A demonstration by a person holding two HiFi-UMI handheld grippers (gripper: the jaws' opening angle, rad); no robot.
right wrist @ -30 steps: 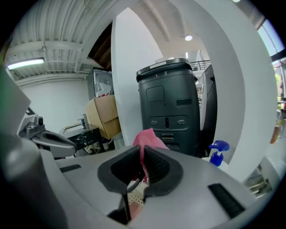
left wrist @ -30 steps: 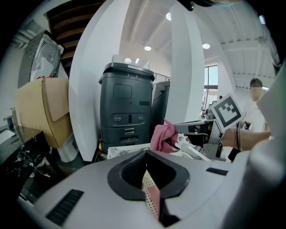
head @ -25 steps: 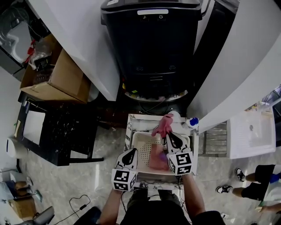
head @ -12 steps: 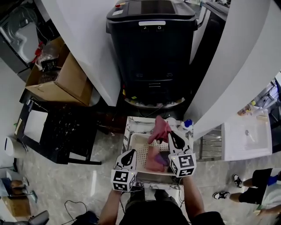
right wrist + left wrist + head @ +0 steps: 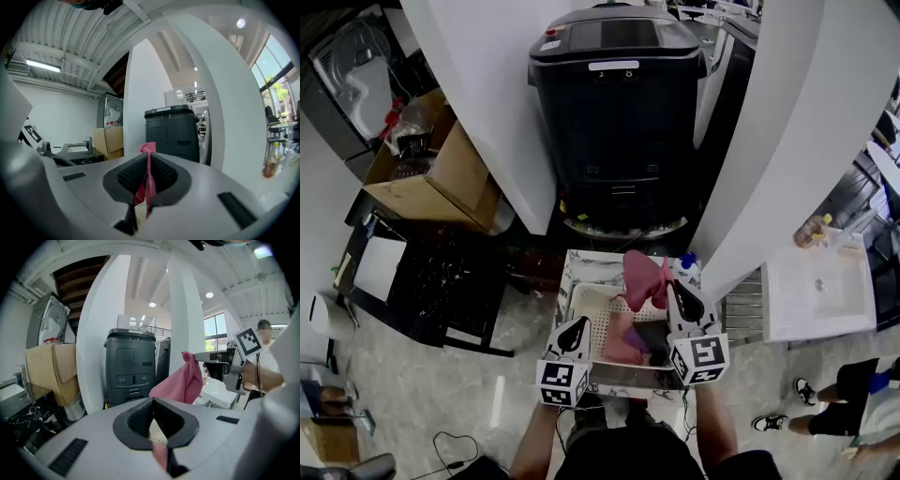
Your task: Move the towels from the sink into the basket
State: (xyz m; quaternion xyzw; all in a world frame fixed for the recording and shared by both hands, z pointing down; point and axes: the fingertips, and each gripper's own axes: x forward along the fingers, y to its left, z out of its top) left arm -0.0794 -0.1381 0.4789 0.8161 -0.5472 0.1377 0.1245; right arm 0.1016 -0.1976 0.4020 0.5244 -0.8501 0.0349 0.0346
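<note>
Cloth is up in the air just now. The soft pink fabric towel (image 5: pixel 640 274) hangs from the right gripper (image 5: pixel 677 287), whose 2 jaws are pinched tight on a top fold, with a small pink tuft poking out past the tips. From where I stand it dangles over the far end of the white perforated plastic basket (image 5: pixel 584 302). I can't tell whether its lower edge touches the rim.

A 2nd pink towel (image 5: pixel 622 343) and a dark crumpled cloth (image 5: pixel 654 339) lie inside the basket, toward the right. The left gripper (image 5: pixel 577 328) hovers at the basket's near left corner. Its jaws are closed tip to tip on nothing, and only basket holes and a bit of pink show through the gap behind the tips. Which part of the stand is the sink, I can't make out.

To my eye the step in hand is the drop. Done well, the right gripper would come back over the bare perforated floor on the basket's left. It would sink until the towel's bottom edge folds onto that floor, and only then let go. Released out at the far end, the towel could drape over the rim or slide off. The pinch is on a small fold, so a smooth carry without jerks seems wise. The left gripper looks best kept low and aside, ready to tuck in a stray corner.
</note>
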